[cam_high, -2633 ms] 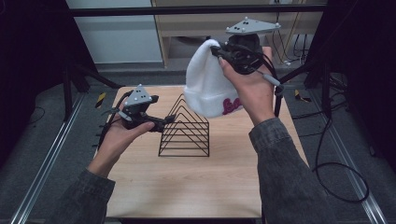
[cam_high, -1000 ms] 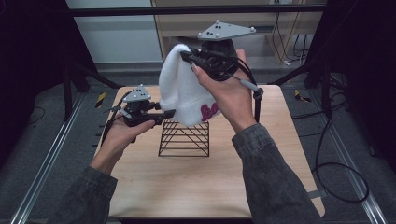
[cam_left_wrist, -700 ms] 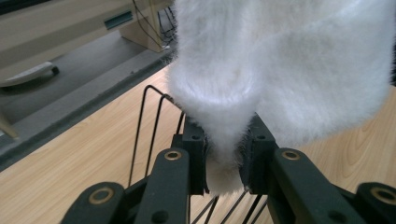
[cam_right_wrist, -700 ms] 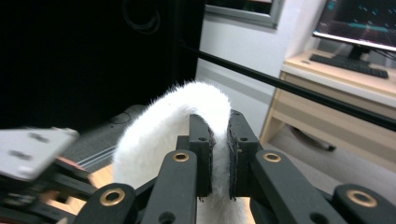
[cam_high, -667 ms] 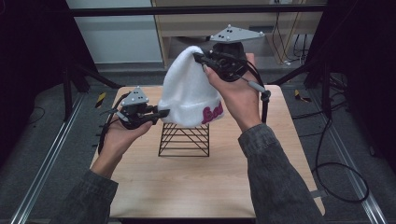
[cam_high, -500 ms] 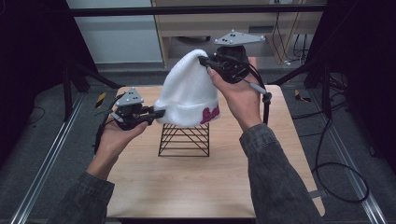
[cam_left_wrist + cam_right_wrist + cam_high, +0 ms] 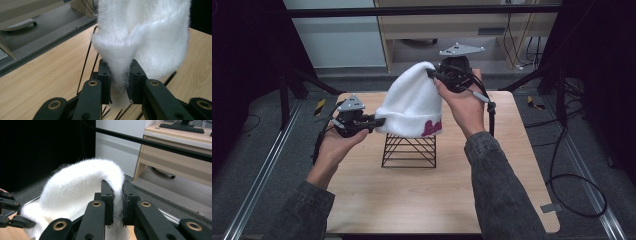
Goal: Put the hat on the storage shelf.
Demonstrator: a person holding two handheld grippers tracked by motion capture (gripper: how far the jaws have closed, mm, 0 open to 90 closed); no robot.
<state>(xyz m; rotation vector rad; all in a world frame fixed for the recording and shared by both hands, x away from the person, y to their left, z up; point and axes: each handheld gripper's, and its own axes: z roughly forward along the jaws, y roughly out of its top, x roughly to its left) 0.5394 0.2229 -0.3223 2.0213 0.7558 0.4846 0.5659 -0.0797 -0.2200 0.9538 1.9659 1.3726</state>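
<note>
**White beanie held over the wire rack by both grippers**

While the wooden table (image 7: 422, 200) lay bare in front of the person, a fluffy white beanie (image 7: 412, 102) hung in the air above a black wire rack (image 7: 409, 151) that stood near the table's middle. The left gripper (image 7: 379, 121) was clamped on the beanie's lower left edge; in the left gripper view its jaws pinched a fold of the white pile (image 7: 120, 75), with the rack's thin wires (image 7: 86, 65) showing just behind. The right gripper (image 7: 433, 75) was closed on the beanie's top, higher up and farther from the person; in the right gripper view its jaws squeezed a ridge of the fabric (image 7: 117, 187). Pink lettering (image 7: 432, 127) ran along the beanie's brim on the side facing the camera. The brim hung just over the rack's top; whether it touched the wires could not be told.
</note>
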